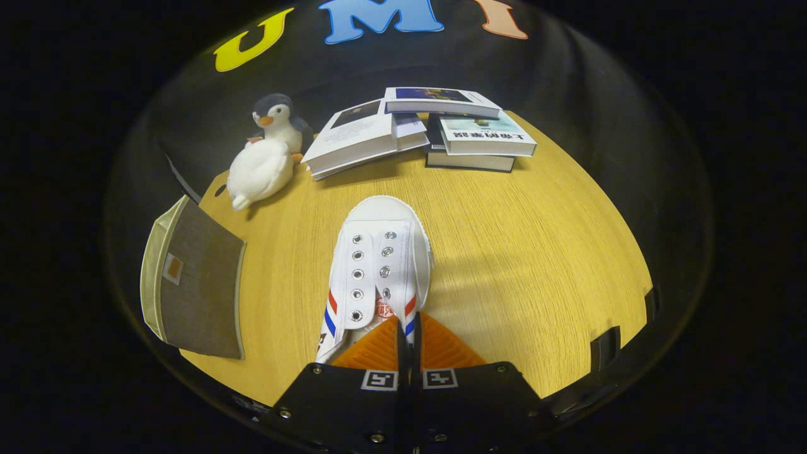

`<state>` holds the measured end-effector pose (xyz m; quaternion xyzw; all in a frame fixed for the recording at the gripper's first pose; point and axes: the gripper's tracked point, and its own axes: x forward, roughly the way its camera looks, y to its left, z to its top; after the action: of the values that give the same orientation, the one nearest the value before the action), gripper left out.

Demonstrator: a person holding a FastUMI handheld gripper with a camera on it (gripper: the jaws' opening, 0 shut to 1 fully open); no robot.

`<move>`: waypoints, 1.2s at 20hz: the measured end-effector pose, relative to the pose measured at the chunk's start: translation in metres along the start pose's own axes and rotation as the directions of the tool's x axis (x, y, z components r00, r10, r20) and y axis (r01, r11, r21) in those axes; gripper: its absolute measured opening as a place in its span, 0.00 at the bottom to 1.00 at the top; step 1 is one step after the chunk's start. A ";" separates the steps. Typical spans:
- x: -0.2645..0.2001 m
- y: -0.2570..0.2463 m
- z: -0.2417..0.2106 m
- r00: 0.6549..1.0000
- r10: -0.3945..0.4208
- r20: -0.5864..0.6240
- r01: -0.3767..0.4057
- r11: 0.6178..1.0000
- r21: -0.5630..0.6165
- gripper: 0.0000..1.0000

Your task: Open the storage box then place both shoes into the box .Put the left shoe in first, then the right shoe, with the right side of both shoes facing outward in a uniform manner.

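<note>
Your tongs (408, 328) are pinched together on the rear of the white canvas sneaker with red-and-blue side stripes (380, 261).

The two fingers meet with almost no gap and seem to grip the sneaker's heel collar or tongue between them; which part exactly is hidden by the pads. The sneaker points away from you over the pale wooden surface (536, 252), toe toward the stack of white-covered books (429, 129), with the plush penguin (277, 120) and the white plush toy (258, 173) off to the left. The grey fabric storage box with a cream rim (192, 284) stands left of the fingers, well apart from the sneaker. You look to be on the carrying step for one shoe; which shoe it is, I cannot tell. Next you need to swing left, clear the box rim, and set the sneaker in with its right side outward.
</note>
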<state>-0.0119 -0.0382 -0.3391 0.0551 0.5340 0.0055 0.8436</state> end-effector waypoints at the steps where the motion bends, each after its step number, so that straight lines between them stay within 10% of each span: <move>1: -0.006 0.008 0.004 1.000 0.006 0.006 -0.006 1.000 -0.007 0.00; 24: -0.094 0.220 0.065 0.963 0.259 0.069 -0.252 0.962 -0.102 0.00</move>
<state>0.0178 0.1686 -0.2054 0.0848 0.4867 0.1367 0.8586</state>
